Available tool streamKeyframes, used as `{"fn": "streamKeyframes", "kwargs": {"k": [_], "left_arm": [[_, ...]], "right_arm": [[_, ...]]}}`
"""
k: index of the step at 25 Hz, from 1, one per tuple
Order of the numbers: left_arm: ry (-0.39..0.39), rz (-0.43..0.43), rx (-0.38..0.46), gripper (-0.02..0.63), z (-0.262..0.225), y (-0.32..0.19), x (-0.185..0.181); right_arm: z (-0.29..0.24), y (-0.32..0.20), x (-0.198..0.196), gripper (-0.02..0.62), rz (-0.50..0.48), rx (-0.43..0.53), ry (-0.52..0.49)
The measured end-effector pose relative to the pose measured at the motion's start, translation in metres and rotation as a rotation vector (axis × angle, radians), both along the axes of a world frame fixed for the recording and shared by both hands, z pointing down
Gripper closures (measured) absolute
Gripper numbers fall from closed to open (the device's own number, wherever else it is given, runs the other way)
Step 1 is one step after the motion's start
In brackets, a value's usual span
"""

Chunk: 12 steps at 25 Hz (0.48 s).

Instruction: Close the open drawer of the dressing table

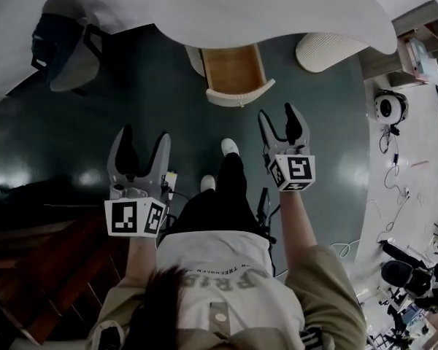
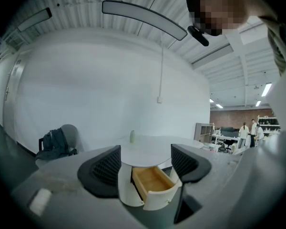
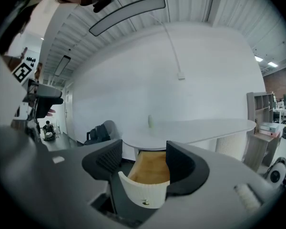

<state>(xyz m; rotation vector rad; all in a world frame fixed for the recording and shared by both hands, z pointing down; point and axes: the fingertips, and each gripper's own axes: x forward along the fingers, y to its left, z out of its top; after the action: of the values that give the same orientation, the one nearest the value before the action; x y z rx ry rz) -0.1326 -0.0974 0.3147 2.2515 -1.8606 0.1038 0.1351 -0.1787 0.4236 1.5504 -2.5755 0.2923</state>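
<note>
The dressing table has a white curved top (image 1: 204,13). Its drawer (image 1: 234,71) stands pulled out, with a bare wooden inside and a rounded white ribbed front (image 1: 241,95). A small knob (image 3: 145,202) sits on that front. My right gripper (image 1: 279,119) is open and empty, in front of the drawer front and slightly to its right, apart from it. My left gripper (image 1: 141,146) is open and empty too, further back and to the left. The drawer (image 2: 152,182) shows between the left gripper's (image 2: 145,163) jaws, and the drawer (image 3: 150,175) also shows between the right gripper's (image 3: 143,159) jaws.
A grey chair with a dark backpack (image 1: 62,42) stands left of the table. A white ribbed pedestal (image 1: 328,49) is under the table's right end. A small bottle (image 2: 132,136) stands on the tabletop. The person's white shoes (image 1: 230,146) are on the dark floor before the drawer.
</note>
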Motion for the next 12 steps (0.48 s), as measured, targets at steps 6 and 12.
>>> {"fn": "streamKeyframes", "kwargs": {"k": [6,12], "left_arm": [[-0.017,0.017,-0.026,0.272,0.037,-0.017,0.014],[-0.038,0.006,-0.039,0.272,0.087,-0.033,0.022]], "right_arm": [[0.078,-0.015,-0.013,0.313,-0.031,-0.080,0.048],[0.146,-0.030,-0.022,0.313,-0.067,-0.128,0.078]]}}
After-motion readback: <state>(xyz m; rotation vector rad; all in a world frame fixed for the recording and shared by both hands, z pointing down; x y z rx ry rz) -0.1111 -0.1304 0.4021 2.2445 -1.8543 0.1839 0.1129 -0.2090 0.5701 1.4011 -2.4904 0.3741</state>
